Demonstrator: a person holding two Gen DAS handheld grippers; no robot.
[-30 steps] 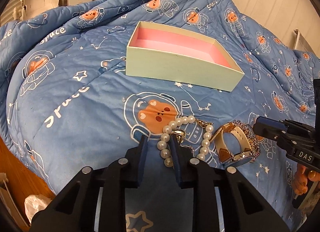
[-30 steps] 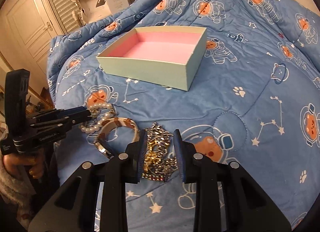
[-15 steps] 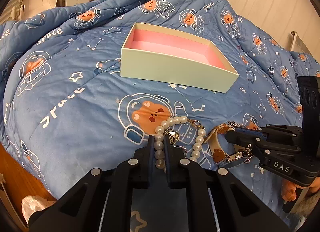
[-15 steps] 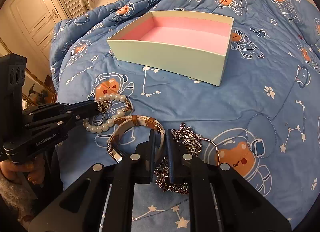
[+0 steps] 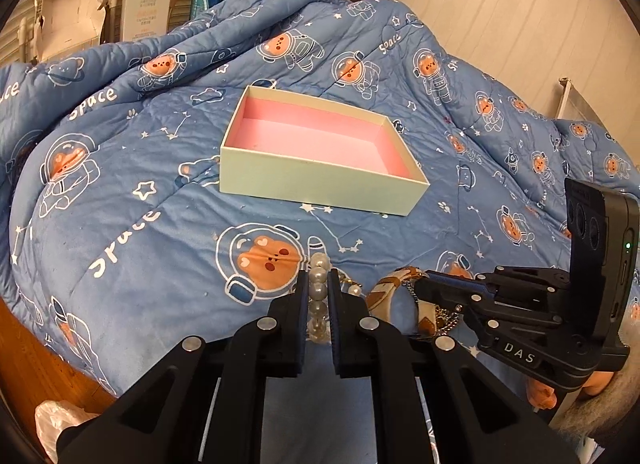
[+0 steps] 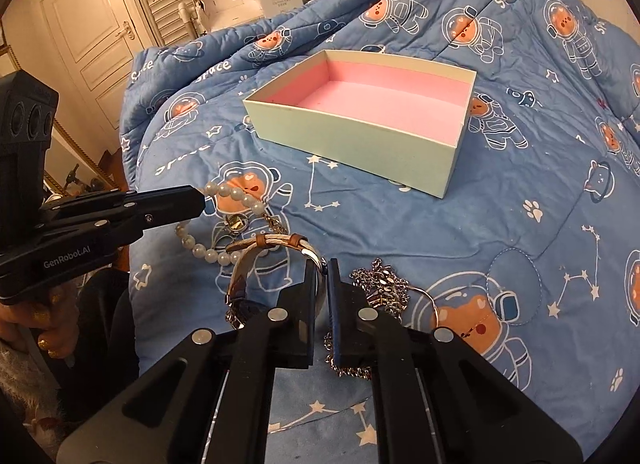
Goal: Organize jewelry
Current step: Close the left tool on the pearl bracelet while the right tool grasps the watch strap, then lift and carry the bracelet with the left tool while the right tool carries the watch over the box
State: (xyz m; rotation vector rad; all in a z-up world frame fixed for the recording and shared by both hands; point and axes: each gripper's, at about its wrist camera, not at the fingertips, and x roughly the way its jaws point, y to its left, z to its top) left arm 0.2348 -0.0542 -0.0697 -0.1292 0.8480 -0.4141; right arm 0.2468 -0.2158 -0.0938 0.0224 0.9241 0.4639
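Left gripper (image 5: 318, 296) clamped on pearl bracelet (image 5: 319, 291), right gripper (image 6: 322, 284) on watch (image 6: 276, 242). Lift slowly, avoid snagging silver chain (image 6: 380, 288), carry toward box (image 6: 360, 135) at 12 o'clock.

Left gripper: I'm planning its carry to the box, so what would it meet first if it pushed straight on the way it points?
Probably the blue astronaut-print quilt just past the pearl bracelet the left gripper is clamping; it points downward, and the pink-lined pale green box lies farther on. Depth is uncertain.

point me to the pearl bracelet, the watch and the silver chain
pearl bracelet (image 6: 234, 192): right wrist view, on a bead beside the left gripper's tip.
watch (image 6: 276, 240): right wrist view, on the strap's top arc.
silver chain (image 6: 384, 284): right wrist view, on the piled links.
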